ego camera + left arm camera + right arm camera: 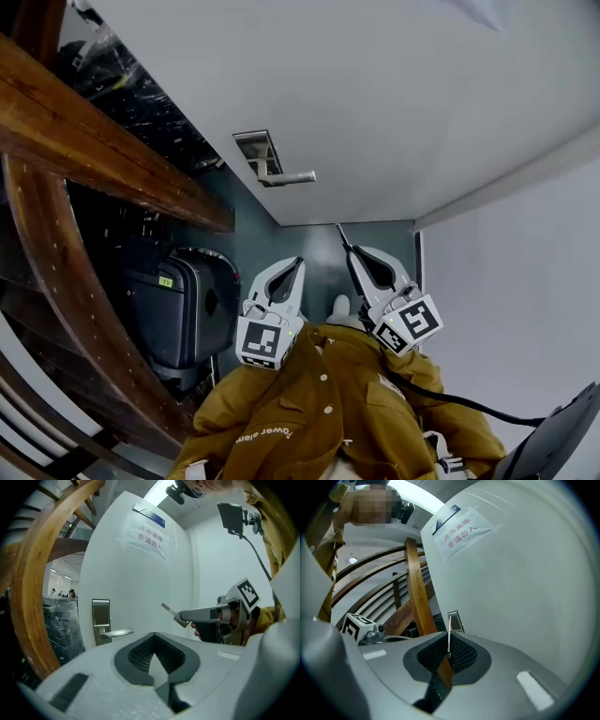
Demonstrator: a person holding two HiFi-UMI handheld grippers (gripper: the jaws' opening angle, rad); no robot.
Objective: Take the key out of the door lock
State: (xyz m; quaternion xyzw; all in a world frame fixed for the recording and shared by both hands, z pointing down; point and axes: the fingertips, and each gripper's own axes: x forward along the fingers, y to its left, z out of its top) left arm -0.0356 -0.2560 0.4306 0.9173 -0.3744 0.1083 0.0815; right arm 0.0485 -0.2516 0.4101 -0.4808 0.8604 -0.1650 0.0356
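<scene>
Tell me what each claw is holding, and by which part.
The right claw pinches the key by one end; the rest sticks out past its tips. The left claw is shut on nothing.

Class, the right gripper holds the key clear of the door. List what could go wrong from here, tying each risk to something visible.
1. The right gripper pinches the key only at one end; it might twist loose and drop.
2. The key's free tip points toward the door, so drifting forward could scratch it.
3. The left gripper, shut and empty, sits close beside and might knock the key.
</scene>
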